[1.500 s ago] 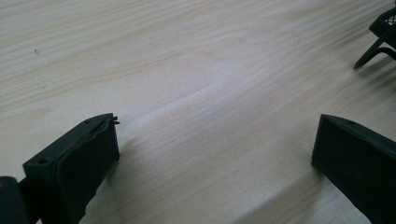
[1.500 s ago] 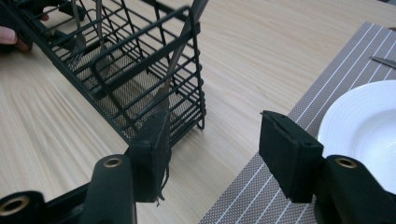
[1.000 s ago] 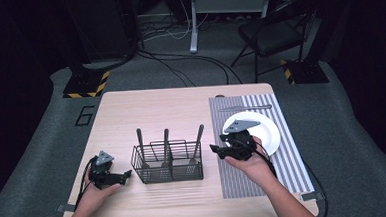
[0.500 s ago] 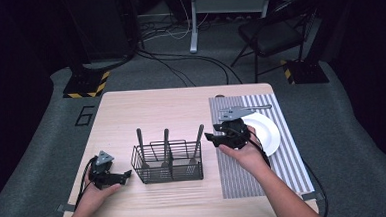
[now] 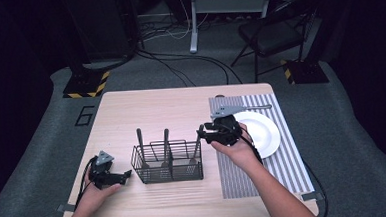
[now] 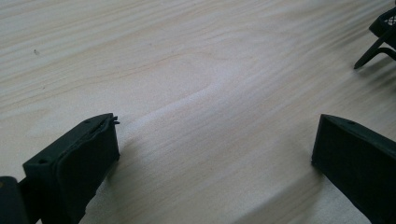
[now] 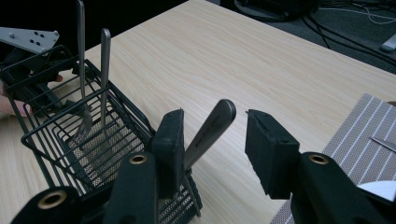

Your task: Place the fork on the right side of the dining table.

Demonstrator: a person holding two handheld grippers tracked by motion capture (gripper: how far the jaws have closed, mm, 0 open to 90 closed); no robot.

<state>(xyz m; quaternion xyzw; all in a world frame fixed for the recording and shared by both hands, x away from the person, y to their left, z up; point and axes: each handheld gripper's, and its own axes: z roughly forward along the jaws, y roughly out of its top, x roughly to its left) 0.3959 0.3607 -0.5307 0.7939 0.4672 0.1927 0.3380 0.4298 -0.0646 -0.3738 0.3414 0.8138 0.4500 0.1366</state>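
Steel handle (image 7: 209,128) is standing between the jaws of your right hand-held gripper (image 7: 212,140), leaning against the left jaw with a clear gap to the right one. That is the change: a second ago this hand-held gripper was hovering back over the plate (image 5: 265,132) and the striped mat (image 5: 284,169); now you are bringing it off them to the basket (image 5: 167,162), right at the nearest of the three utensils standing in it. By my reading, you are lining up to grip that utensil and lift it out toward the plate setting, where another utensil (image 5: 253,107) is already lying beyond the plate.

The right jaws are standing half open, bracketing the handle but not clamping it; nothing is being held yet. The handle's top is sitting level with the jaw tips, its lower end down in the basket's near corner, just below the hand-held gripper.

Your left hand-held gripper (image 5: 106,174) is resting on the counter (image 6: 196,70), unmoved, jaws spread wide and empty, with the basket's foot (image 6: 373,49) just ahead and off to one side.
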